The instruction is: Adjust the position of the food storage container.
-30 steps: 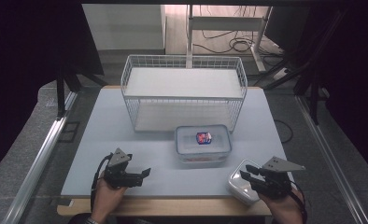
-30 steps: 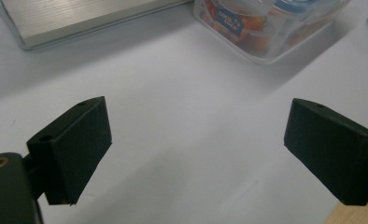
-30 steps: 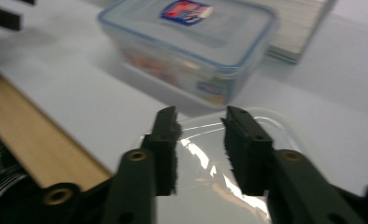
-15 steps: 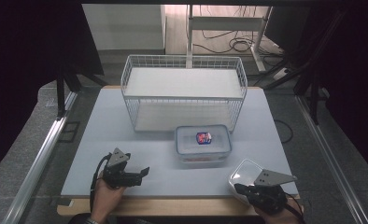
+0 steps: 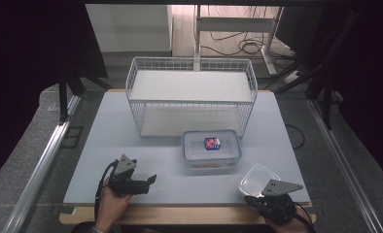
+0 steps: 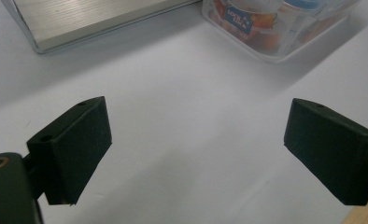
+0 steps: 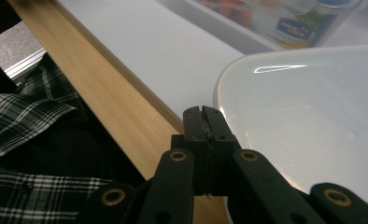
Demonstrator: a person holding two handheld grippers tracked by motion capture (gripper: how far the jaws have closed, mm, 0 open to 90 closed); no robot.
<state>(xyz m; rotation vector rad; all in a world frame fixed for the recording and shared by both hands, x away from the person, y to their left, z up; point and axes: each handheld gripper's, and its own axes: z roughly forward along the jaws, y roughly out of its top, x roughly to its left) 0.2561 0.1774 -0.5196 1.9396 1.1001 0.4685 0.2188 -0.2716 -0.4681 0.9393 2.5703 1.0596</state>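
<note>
A small clear empty container sits at the table's near right corner. My right gripper is at its near corner with the jaws closed tight. In the right gripper view the container's rim comes out right at the meeting tips, so the jaws appear pinched on it. My left gripper rests low over the near left of the table. Its jaws stand wide open over bare white surface. A lidded clear box with food inside and a blue and red label lies mid-table.
A white wire basket stands on its side behind the lidded box, its open side facing me. The table's wooden front edge runs just under my right gripper, beside a checked sleeve. The lidded box lies ahead of the left jaws.
My right hand has drawn back toward the near table edge and sunk a little, staying at the clear container's corner. The left hand has kept still.
</note>
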